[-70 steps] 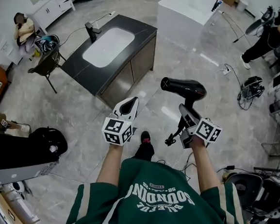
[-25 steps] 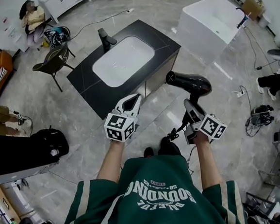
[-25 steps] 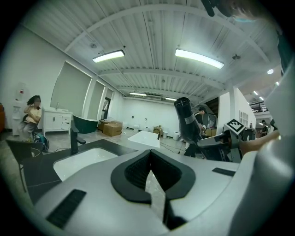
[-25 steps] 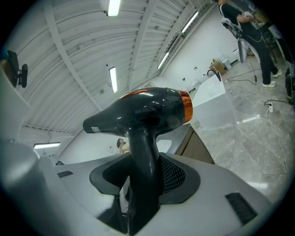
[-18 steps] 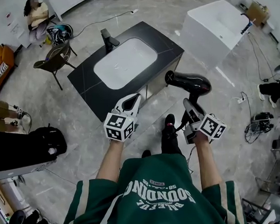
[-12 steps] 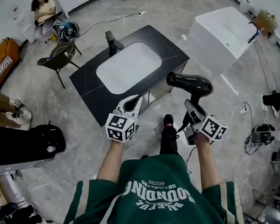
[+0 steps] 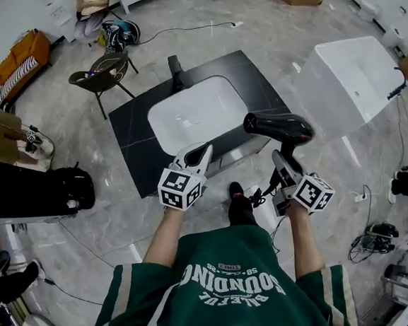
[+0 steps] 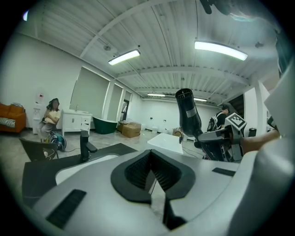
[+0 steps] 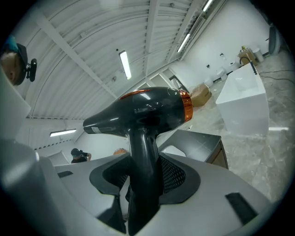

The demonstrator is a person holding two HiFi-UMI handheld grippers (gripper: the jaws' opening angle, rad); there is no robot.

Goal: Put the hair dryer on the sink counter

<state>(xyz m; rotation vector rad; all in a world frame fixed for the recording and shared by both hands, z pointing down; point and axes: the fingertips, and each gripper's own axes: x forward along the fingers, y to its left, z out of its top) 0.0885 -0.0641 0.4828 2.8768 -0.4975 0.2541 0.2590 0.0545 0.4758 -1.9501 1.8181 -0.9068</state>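
Down below me, in the head view, my right gripper (image 7: 284, 164) pinches the black hair dryer (image 7: 279, 127) by its handle. The right gripper view confirms it: both jaws of that gripper (image 9: 144, 184) press on the handle from either side, and the hair dryer (image 9: 143, 113) stands upright with its barrel across the top and an orange ring at one end. The dryer is up in the air, not resting on anything; from the head camera its barrel shows against the near right corner of the sink counter (image 7: 134, 129). Its black cord (image 7: 255, 195) dangles beside the gripper.

My left gripper (image 7: 197, 154) hangs just beside the right one, over the counter's front edge, holding nothing. In the left gripper view its jaws are pressed together, pads meeting along a seam at the left gripper (image 8: 152, 177).

The counter top is dark, with a white basin (image 7: 196, 113) set in it and a black faucet (image 7: 175, 63) at the far side. A white bathtub (image 7: 353, 85) stands to the right, well apart. A dark chair (image 7: 103, 64) sits beyond the counter's far left corner.
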